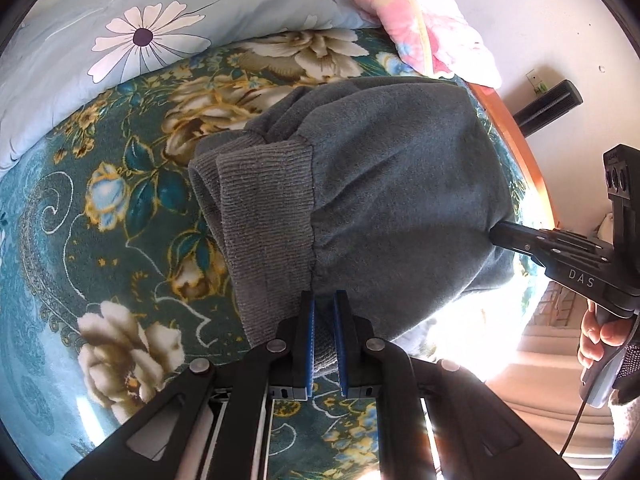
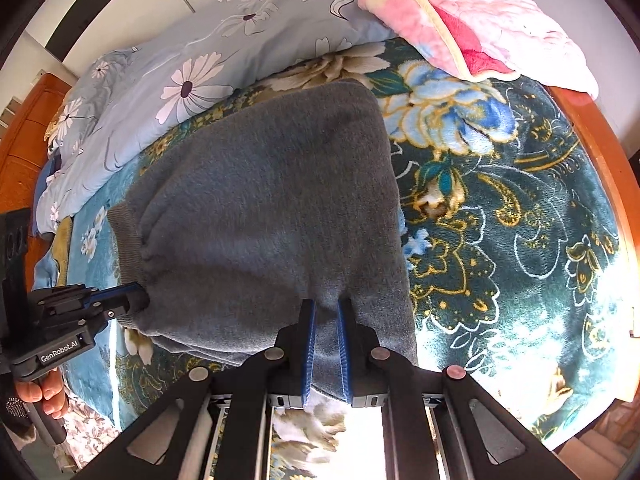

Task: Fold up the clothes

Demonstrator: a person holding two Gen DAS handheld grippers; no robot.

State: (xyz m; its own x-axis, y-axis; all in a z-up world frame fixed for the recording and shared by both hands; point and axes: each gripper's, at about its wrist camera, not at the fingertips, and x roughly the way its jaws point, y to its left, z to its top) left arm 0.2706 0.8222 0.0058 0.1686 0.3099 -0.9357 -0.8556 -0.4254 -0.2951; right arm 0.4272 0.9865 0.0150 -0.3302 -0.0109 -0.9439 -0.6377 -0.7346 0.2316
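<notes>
A grey knit garment [image 1: 384,184] with a ribbed band [image 1: 264,200] is held above a floral bed blanket [image 1: 120,200]. My left gripper [image 1: 327,300] is shut on its near edge beside the ribbed band. My right gripper [image 2: 326,308] is shut on the near edge of the same garment [image 2: 272,208], further to the right. Each gripper shows in the other's view: the right one [image 1: 500,236] pinches the garment at the right, the left one [image 2: 140,300] pinches it by the ribbed band [image 2: 128,240]. The garment's far part lies on the blanket.
A pale blue daisy-print quilt [image 1: 140,32] lies along the far side of the bed. A pink fleece blanket [image 2: 472,20] sits at the far right corner. The orange wooden bed frame [image 2: 596,152] runs along the right edge, with a white wall [image 1: 540,20] behind.
</notes>
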